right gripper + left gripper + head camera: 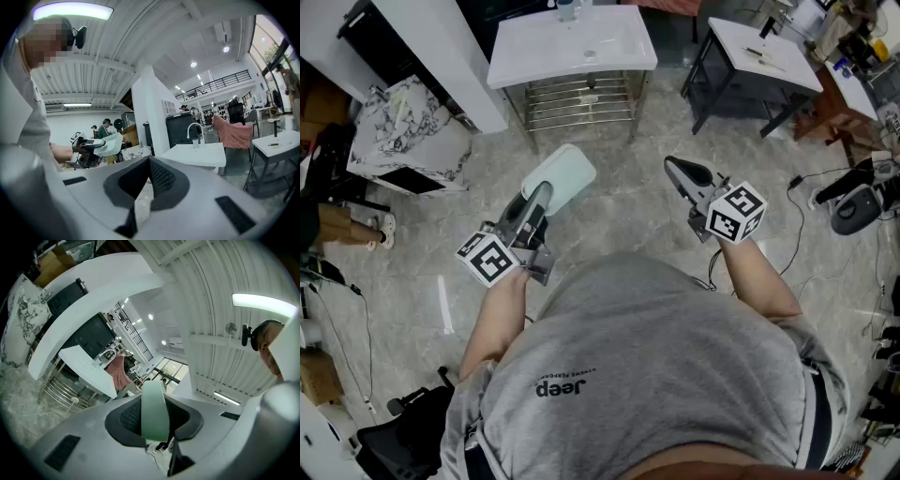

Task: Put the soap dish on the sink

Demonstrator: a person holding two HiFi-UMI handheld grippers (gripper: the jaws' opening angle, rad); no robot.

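My left hand-held gripper (540, 193) is clamped on the pale green soap dish (563, 174), and its own view shows the dish edge-on between the two pads, gripped near one end with the rest jutting forward past the tips. My right hand-held gripper (681, 172) has its jaws together with nothing between them, and I hold it out at about the same height, well apart from the left. The dish is in the air in front of me, over the marble-patterned floor (623, 202), not touching anything but the pads. The white sink (525, 58) stands ahead on its chrome rack (581, 101), well away from the dish, so I judge this to be the carrying step: the dish is picked up and the placing is not yet done. The next move calls for me to step closer and bring the left arm forward over the flat rim of the sink, beside the basin and clear of the tap (191, 130). I would need to turn the dish so its base faces down, lower it until it sits flat, and only then part the jaws. With the grip near one end, the dish could pivot between the pads if I swing it quickly, so a slow, level approach looks wise.
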